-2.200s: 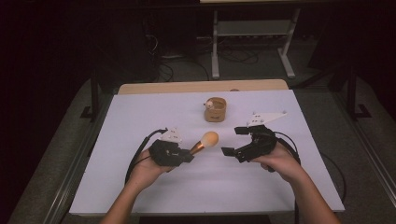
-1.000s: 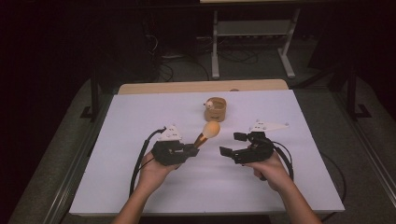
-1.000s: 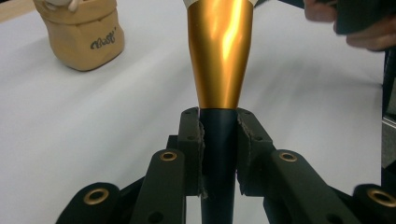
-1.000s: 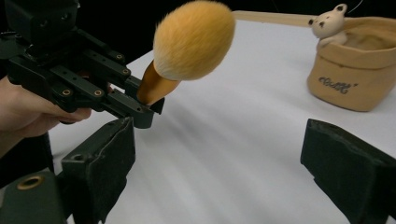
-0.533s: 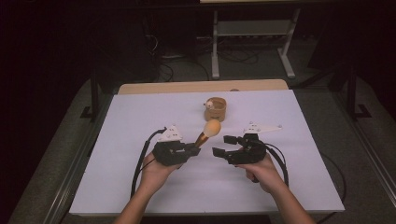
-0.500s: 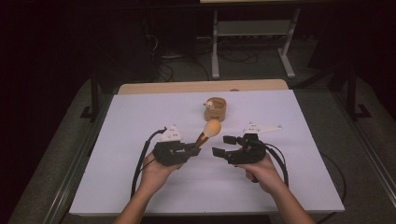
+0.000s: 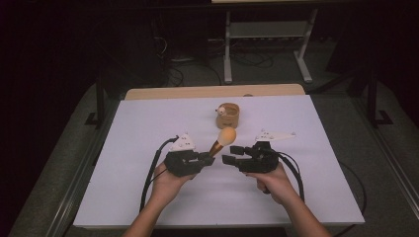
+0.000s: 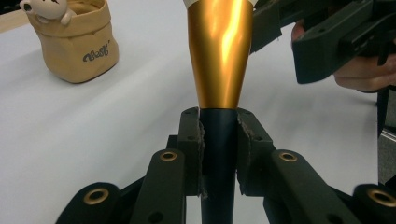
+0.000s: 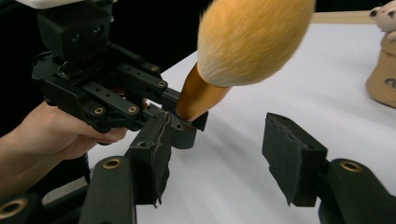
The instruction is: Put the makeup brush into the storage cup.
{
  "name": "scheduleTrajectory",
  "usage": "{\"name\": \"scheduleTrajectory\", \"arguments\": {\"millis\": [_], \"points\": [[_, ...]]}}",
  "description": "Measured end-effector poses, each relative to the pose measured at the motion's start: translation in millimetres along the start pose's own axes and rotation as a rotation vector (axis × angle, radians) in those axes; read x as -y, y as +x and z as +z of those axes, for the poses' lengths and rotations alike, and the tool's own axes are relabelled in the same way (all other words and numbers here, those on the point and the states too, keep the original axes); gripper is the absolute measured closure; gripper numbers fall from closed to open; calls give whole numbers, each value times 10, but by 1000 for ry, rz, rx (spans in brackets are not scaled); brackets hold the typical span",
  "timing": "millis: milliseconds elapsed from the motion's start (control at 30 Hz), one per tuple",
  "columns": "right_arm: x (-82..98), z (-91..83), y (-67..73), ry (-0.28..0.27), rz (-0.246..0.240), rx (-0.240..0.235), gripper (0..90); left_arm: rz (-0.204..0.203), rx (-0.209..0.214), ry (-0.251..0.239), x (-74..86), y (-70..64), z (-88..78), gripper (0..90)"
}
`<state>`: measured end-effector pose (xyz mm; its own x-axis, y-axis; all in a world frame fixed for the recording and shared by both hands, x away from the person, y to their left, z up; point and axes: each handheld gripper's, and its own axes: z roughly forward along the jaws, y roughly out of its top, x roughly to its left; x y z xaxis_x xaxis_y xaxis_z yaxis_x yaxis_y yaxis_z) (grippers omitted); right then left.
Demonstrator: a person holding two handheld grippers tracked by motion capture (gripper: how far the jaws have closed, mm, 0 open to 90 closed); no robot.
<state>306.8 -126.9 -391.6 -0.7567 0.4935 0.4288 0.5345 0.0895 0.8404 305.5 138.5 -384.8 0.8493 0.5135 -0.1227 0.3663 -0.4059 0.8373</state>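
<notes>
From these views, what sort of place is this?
Probably a recording lab or workshop bench, not a home: a white-covered table in a dark room, cables on the floor behind it, a metal stand, and handheld grippers working a makeup brush.

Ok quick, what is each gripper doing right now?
Left gripper: shut on the dark handle of the gold-necked makeup brush with fluffy orange bristles.
Right gripper: open, holding nothing, its jaws have just been closing.
</notes>
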Motion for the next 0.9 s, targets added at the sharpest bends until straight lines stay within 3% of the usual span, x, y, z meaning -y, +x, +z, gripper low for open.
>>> {"name": "scheduleTrajectory", "arguments": {"millis": [433,900], "points": [[-1,81,30,5,10,-14,454,5,11,0,-2,-34,35,744],[-12,95,28,-32,38,-37,512,13,29,-12,-11,-86,80,743]]}}
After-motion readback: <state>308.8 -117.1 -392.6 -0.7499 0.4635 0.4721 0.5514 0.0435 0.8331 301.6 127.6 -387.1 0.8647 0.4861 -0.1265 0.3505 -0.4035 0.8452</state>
